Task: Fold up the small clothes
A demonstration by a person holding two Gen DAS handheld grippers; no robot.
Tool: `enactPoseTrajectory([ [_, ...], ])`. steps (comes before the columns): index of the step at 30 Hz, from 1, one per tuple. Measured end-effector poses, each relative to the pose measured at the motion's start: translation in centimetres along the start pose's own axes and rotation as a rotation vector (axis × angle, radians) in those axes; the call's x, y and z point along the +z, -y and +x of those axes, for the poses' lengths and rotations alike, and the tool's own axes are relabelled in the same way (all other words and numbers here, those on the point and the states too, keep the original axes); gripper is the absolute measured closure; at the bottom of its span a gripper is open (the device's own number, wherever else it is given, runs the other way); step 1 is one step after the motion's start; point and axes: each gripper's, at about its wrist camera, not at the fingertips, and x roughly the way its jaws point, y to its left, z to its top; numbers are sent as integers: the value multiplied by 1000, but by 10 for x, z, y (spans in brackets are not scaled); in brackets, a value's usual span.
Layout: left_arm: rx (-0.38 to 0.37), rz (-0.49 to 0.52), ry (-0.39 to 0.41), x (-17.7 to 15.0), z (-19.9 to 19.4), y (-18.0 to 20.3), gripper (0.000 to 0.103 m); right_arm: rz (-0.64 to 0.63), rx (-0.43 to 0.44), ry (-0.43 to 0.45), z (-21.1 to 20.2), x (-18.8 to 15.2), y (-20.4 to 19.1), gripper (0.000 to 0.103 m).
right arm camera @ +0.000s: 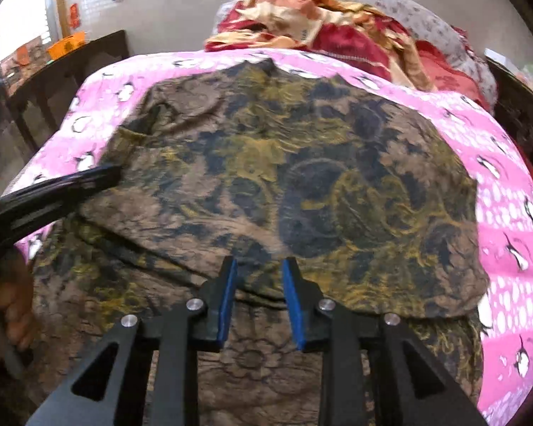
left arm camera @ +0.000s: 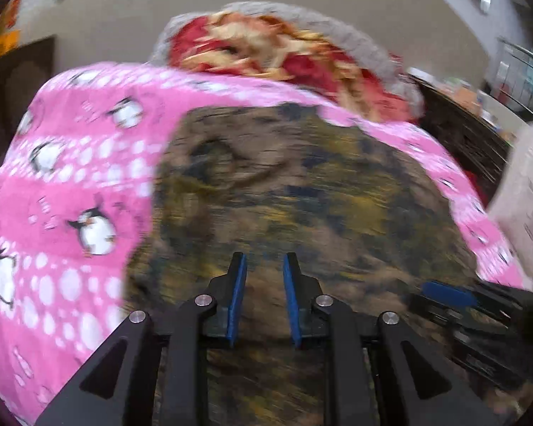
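Note:
A brown garment with black and yellow print [right arm camera: 284, 184] lies spread on a pink penguin blanket [right arm camera: 508, 191]; its near part is folded over itself. It also shows, blurred, in the left wrist view [left arm camera: 284, 191]. My right gripper [right arm camera: 259, 266] is open and empty, hovering over the garment's near fold. My left gripper [left arm camera: 264, 261] is open and empty over the garment's near edge. The left gripper also shows in the right wrist view [right arm camera: 85, 177] at the garment's left edge. The right gripper shows in the left wrist view [left arm camera: 455, 298] at the lower right.
A heap of red and orange cloth [right arm camera: 337, 25] with a grey patterned cover [right arm camera: 408, 3] lies behind the blanket. A dark wooden table [right arm camera: 67, 67] stands at the left. A dark frame [right arm camera: 518, 113] runs along the right side.

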Motion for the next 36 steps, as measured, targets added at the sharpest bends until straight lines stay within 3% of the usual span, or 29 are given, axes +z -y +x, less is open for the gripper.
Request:
enactPoseTrajectory([
  [3, 18, 58, -120, -18, 27, 10, 94, 17, 4, -19, 12, -4, 3, 75],
  [5, -19, 4, -110, -12, 22, 1, 94, 7, 3, -41, 9, 1, -1, 76],
  [7, -90, -30, -158, -9, 22, -13, 94, 12, 40, -19, -16, 6, 2, 76],
  [9, -125, -29, -180, -8, 12, -22, 94, -8, 63, 60, -64, 5, 13, 76],
  [12, -164, -20, -203, -12, -8, -38, 94, -67, 41, 147, -135, -9, 40, 74],
  [13, -171, -22, -209, -14, -16, -41, 94, -88, 20, 155, -156, -18, 51, 68],
  [14, -172, -26, -214, -16, -27, -47, 93, -102, -5, 154, -169, -24, 60, 62],
  [16, -154, -16, -209, -18, -51, -54, 94, -144, -62, 123, -205, -52, 82, 61],
  [20, -163, 62, -192, -31, -112, -68, 88, -130, 16, -7, -249, -111, 113, 59],
  [23, -155, 84, -222, -51, -141, -80, 88, -72, 68, -121, -248, -167, 123, 58],
  [26, -151, 87, -284, -78, -155, -88, 88, 6, 87, -189, -221, -218, 121, 59],
  [31, -124, 40, -367, -125, -168, -98, 88, 126, 113, -127, -188, -253, 118, 59],
  [36, -141, 8, -346, -149, -178, -99, 84, 107, 157, -46, -178, -253, 115, 60],
])
